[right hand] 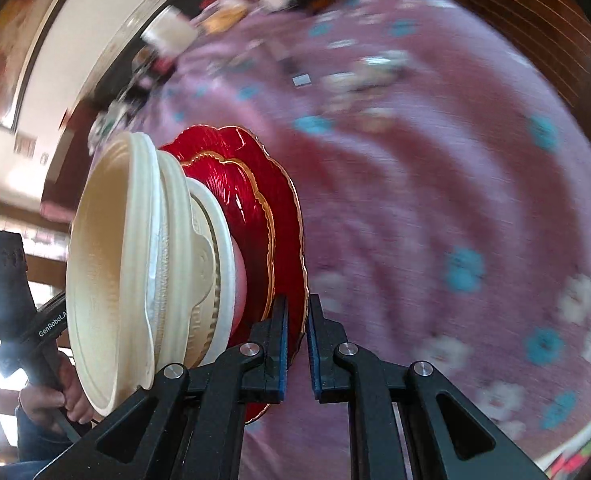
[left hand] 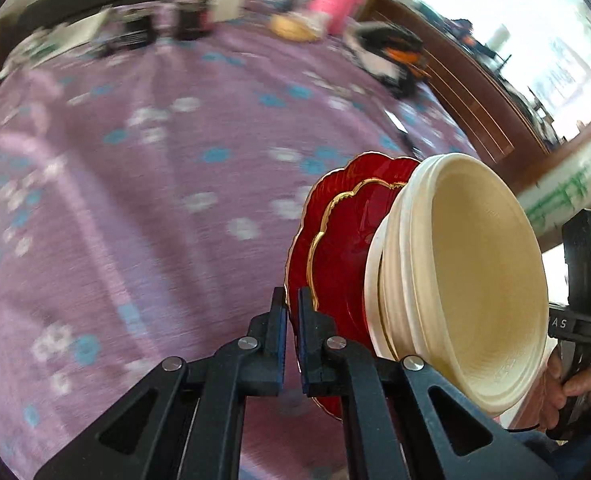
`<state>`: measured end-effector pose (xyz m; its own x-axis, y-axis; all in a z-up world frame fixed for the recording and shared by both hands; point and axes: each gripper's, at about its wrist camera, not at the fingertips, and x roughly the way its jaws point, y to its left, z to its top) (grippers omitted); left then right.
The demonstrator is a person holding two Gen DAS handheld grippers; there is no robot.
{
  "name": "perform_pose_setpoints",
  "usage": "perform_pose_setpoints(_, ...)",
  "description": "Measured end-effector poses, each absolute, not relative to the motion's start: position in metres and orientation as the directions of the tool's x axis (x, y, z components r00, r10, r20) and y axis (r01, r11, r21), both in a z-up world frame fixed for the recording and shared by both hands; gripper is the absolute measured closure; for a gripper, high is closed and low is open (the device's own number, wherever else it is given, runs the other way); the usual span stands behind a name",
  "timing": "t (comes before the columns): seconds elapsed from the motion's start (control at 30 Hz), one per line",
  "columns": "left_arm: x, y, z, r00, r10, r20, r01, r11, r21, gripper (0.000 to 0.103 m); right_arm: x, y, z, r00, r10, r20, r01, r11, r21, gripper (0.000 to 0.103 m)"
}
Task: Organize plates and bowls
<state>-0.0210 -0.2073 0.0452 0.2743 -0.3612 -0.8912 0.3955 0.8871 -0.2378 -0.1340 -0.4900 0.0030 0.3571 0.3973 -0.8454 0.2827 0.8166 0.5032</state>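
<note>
Left gripper [left hand: 292,300] clamped on one rim of the large red plate [left hand: 295,264]; right gripper [right hand: 296,308] clamped on the opposite rim. A smaller red plate [left hand: 335,248] and stacked cream bowls [left hand: 467,280] ride on it. Stack held above the purple floral cloth [left hand: 135,200], background blurred.

Daylight is flooding in from a blown-out window [left hand: 535,40]. Motion blur is smearing the purple cloth [left hand: 155,180] and background clutter; fisheye bending is warping dark edges.
</note>
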Motion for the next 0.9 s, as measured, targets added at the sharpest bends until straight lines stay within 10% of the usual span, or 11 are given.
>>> perform_pose_setpoints(0.9, -0.016, -0.061, 0.039, 0.396, -0.256, -0.882, 0.123, 0.967, -0.225, 0.094, -0.019, -0.344, -0.002, 0.304, 0.444, -0.843, 0.095, 0.867, 0.49, 0.093)
